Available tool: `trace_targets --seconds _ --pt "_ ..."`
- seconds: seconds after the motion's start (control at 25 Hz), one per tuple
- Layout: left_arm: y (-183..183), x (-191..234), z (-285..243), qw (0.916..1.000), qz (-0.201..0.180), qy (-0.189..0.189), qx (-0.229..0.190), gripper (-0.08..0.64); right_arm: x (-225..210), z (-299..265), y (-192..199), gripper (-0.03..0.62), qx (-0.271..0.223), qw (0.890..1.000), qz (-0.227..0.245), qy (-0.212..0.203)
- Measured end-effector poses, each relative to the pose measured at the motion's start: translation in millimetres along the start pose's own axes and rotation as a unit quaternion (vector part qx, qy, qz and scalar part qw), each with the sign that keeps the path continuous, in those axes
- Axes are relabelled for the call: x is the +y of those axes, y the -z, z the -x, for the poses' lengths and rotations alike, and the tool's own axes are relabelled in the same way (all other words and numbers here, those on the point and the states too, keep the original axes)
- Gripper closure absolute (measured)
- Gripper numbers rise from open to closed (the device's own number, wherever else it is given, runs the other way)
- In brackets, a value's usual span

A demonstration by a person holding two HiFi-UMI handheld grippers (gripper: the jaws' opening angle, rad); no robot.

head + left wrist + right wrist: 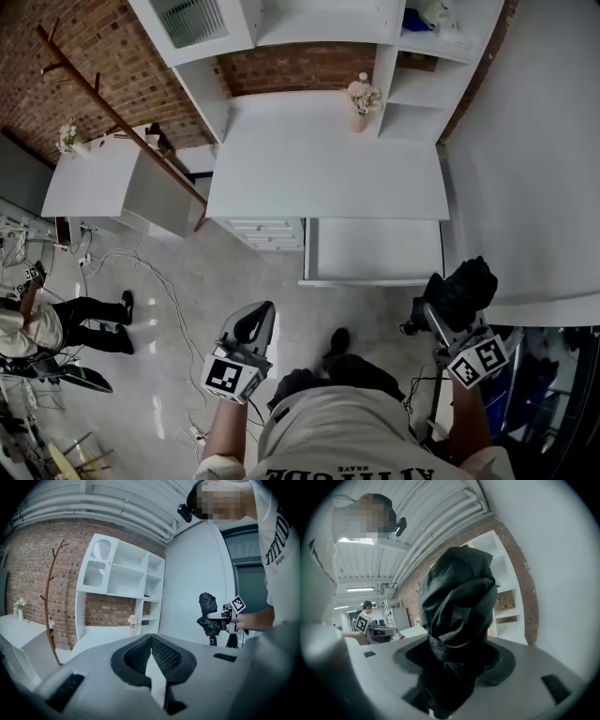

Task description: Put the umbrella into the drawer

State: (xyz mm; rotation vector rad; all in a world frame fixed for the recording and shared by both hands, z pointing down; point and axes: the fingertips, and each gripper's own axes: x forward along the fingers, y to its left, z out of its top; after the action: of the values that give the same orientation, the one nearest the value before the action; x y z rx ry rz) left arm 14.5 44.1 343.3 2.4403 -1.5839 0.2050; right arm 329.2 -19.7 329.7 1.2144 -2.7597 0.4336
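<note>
A folded black umbrella point(462, 289) point(457, 620) is clamped in my right gripper point(448, 314) point(454, 667), held in the air at the lower right, short of the desk. In the left gripper view the umbrella point(208, 613) hangs at the right. The open white drawer point(373, 250) juts out from under the white desk point(328, 159), ahead and left of the umbrella; its inside looks bare. My left gripper point(251, 328) point(151, 654) is shut with nothing in it, its pads meeting at the tips, low and left of the drawer.
A vase of flowers point(362, 98) stands at the desk's back under white shelves point(422, 66). A set of small drawers point(267, 232) sits left of the open one. A wooden coat stand point(122, 122) leans at the left; cables point(155, 281) trail on the floor. Another person point(56, 323) is at the far left.
</note>
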Motion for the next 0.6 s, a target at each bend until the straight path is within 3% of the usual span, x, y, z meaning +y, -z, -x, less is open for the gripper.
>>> trace_targets --seconds 0.24,0.6 --pt "17.1 10.9 -13.3 0.9992 -0.004 -0.030 0.025 0.535 -21.6 -34.8 19.6 0.319 0.034 0.999 -0.015 -0.024" --pt "22.0 18.9 -24.6 0.9988 0.015 -0.030 0.035 0.535 -26.9 -82.0 40.5 0.319 0.074 0.996 -0.012 -0.050"
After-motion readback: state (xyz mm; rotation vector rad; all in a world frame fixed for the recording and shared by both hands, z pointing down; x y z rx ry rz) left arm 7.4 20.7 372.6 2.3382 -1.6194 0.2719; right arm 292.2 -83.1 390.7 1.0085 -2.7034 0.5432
